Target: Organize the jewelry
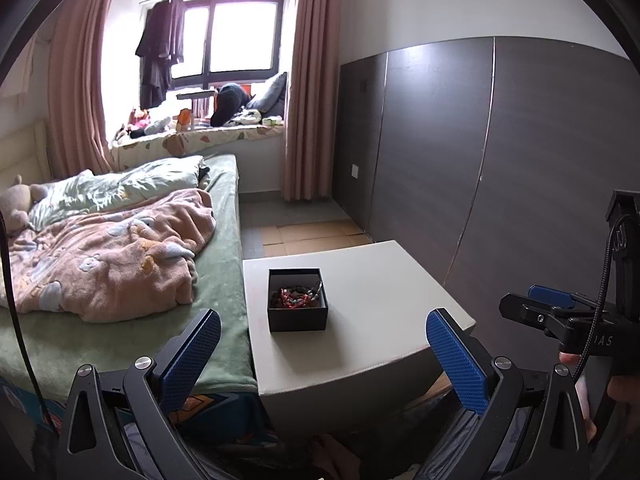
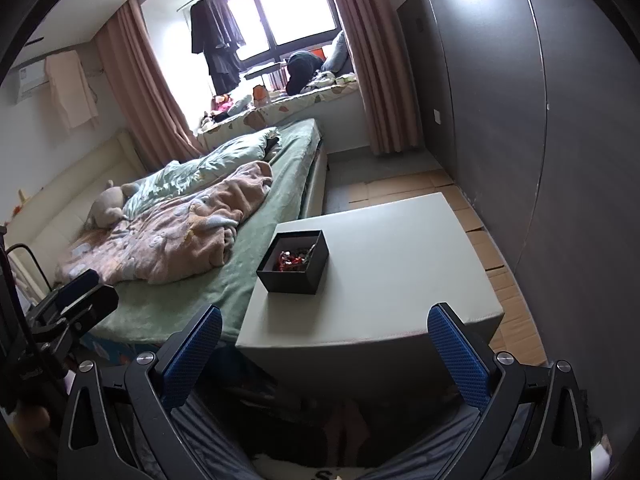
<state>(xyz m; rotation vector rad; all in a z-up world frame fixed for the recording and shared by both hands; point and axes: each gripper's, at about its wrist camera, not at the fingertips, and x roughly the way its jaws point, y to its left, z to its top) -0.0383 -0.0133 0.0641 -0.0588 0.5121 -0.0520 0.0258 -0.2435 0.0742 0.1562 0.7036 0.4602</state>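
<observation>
On the white side table (image 1: 360,280) by the bed (image 1: 120,320), we see the black box (image 1: 297,300), lidless, with the jewelry (image 1: 294,297) heaped inside in a red and dark tangle. Nothing lies loose on the tabletop, which fits either a finished gather or a sort to come. We hold the left gripper (image 1: 324,344) and right gripper (image 2: 324,340) spread wide, empty, short of the table.

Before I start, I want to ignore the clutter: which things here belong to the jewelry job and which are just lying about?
For the job:
open black square box
tangled red and dark beaded jewelry inside it
low white table under the box

Lying about:
pink fleece blanket
beige plush toy
dark clothes hanging at the window
</observation>
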